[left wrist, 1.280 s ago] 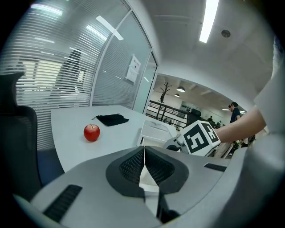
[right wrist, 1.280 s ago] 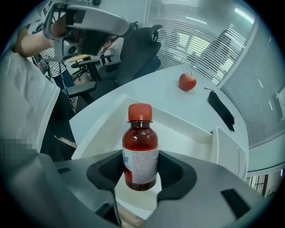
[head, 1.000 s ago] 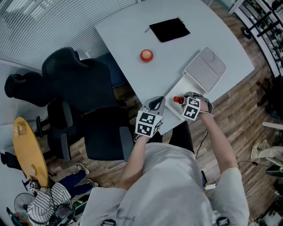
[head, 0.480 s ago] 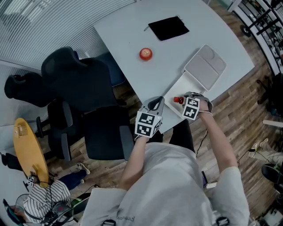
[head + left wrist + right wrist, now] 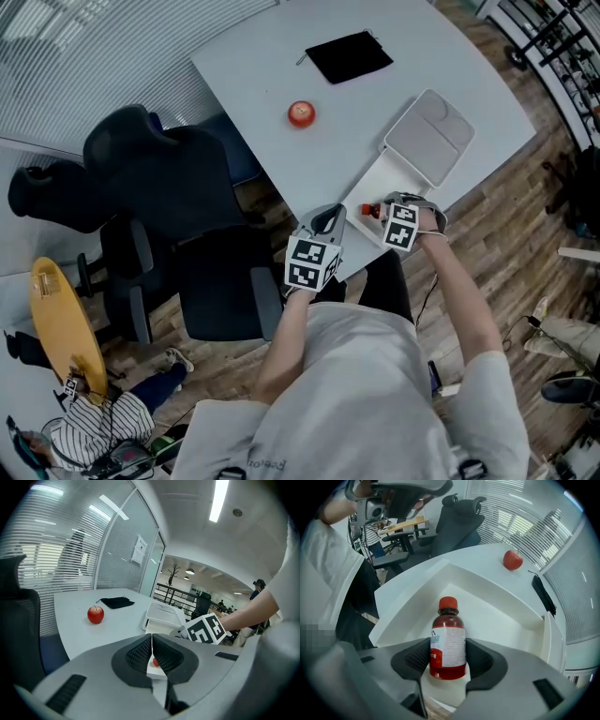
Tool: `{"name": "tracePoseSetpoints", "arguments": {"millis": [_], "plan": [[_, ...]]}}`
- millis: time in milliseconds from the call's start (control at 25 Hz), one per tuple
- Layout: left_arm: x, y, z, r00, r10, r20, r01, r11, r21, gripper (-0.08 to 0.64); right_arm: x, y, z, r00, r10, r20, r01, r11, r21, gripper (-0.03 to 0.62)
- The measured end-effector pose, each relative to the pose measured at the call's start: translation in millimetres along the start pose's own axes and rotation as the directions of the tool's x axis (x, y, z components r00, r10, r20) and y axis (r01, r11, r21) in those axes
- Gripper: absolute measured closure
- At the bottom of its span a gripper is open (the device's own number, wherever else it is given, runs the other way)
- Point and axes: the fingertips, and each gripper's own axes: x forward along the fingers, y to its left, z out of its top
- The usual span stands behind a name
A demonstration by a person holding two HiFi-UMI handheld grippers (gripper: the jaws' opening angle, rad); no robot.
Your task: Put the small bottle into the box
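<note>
The white box [image 5: 368,187] lies open at the near edge of the table [image 5: 253,66], its lid [image 5: 429,141] folded back behind it, and the only thing inside its outline is the small bottle [image 5: 369,210]: red liquid, red cap, white label. The right gripper [image 5: 384,216] has it clamped by the lower body, jaws pressed on both sides of the label, cap pointing into the tray. Whether the bottle touches the box floor cannot be told. The left gripper [image 5: 328,220] hovers just beside the box at the table's edge, jaws pinched together on nothing. Against the frame a second ago, very little has moved: the whole picture has slid slightly up and left, yet bottle, box and both grippers keep the same places relative to one another, and the apple [image 5: 300,113] and the black pouch [image 5: 349,56] sit where they were, well apart from the box. Now the extras. The right gripper view shows the bottle's [image 5: 447,637] label and the bare white walls of the box [image 5: 501,616], which the head view hides under the marker cube. The left gripper view shows the meeting jaws of the left gripper [image 5: 152,656] with a corner of the box and a spot of red behind them, and the right gripper's marker cube [image 5: 206,629] over the tray.
</note>
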Motion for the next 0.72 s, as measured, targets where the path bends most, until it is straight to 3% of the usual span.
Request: {"name": "tracePoseSetpoints", "arguments": {"millis": [720], "plan": [[-8.4,-5.2,-9.0,1.000,-0.013,0.001,0.013,1.000,0.001,0.531,-3.2,3.9,8.0,0.999,0.022,0.045,-0.024,0.999,0.044,0.348]]}}
